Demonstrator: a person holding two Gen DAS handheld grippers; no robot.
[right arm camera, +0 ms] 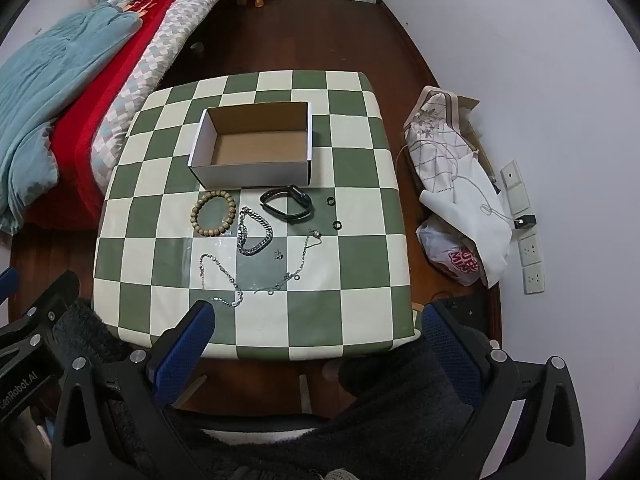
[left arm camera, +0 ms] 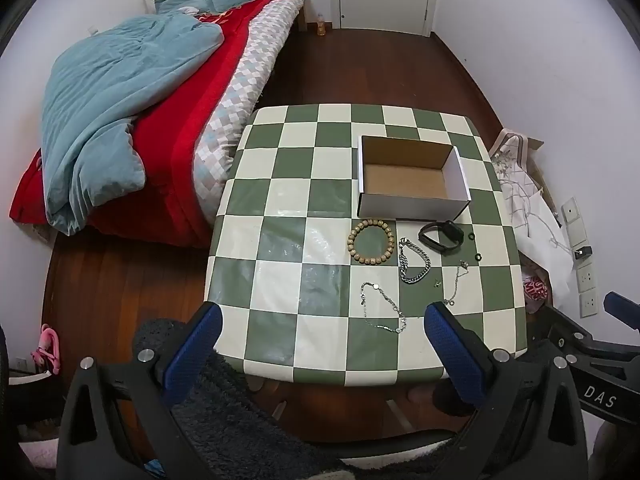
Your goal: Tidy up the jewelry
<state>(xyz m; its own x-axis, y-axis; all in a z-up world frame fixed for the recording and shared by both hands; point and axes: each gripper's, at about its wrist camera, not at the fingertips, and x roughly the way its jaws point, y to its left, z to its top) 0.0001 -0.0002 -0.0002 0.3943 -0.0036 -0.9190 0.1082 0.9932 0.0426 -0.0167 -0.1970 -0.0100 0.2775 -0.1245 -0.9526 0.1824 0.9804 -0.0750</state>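
Observation:
An open white cardboard box (left arm camera: 412, 178) (right arm camera: 256, 146) stands empty on the checkered table (left arm camera: 280, 240) (right arm camera: 360, 240). In front of it lie a wooden bead bracelet (left arm camera: 371, 242) (right arm camera: 213, 213), a black watch band (left arm camera: 441, 236) (right arm camera: 287, 204), a thick silver chain bracelet (left arm camera: 414, 262) (right arm camera: 255, 232), a thin silver chain (left arm camera: 382, 308) (right arm camera: 222, 276), a second thin chain (left arm camera: 456, 282) (right arm camera: 298, 264), two small black rings (right arm camera: 334, 214) and tiny earrings (right arm camera: 279, 255). My left gripper (left arm camera: 324, 320) and right gripper (right arm camera: 318, 316) hover open and empty over the table's near edge.
A bed (left arm camera: 140, 92) with blue and red quilts stands left of the table. Bags and cloth (right arm camera: 456, 200) lie on the floor to the right by wall sockets (right arm camera: 528, 240). A dark fuzzy sleeve (right arm camera: 400, 400) is below the grippers.

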